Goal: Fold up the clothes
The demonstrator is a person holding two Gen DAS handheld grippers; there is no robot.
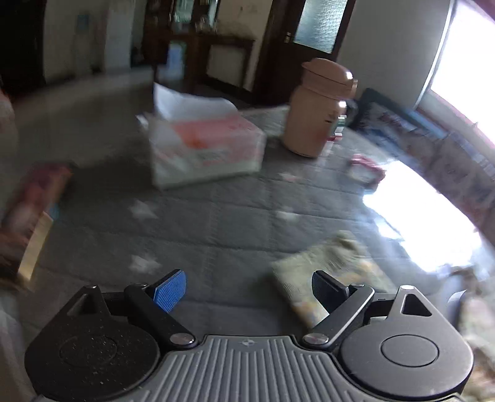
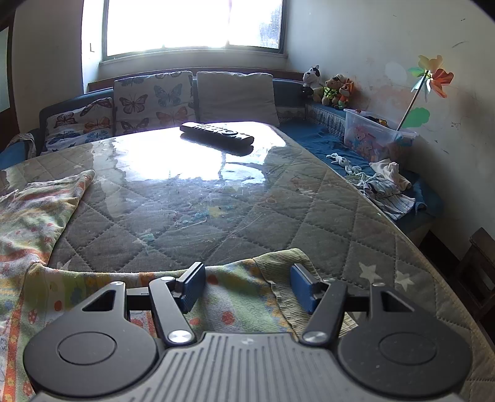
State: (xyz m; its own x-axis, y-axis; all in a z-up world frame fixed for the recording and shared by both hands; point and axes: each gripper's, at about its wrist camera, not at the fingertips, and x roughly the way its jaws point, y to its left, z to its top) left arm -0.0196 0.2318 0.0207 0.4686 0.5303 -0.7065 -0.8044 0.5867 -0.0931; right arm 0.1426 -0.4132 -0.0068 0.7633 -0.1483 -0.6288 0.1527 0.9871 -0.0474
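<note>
On the quilted, glass-topped worktop the printed garment lies spread and rumpled, likely light, limp and prone to slide, best pinched at its ribbed cuff, between the spread right claw; left claw spread too, empty.

Left wrist view: low over the quilted table, facing a tissue box at centre frame, blurred. Right wrist view: low over the same table, facing the window at top. Shared: table and patterned garment, near both cameras.
</note>
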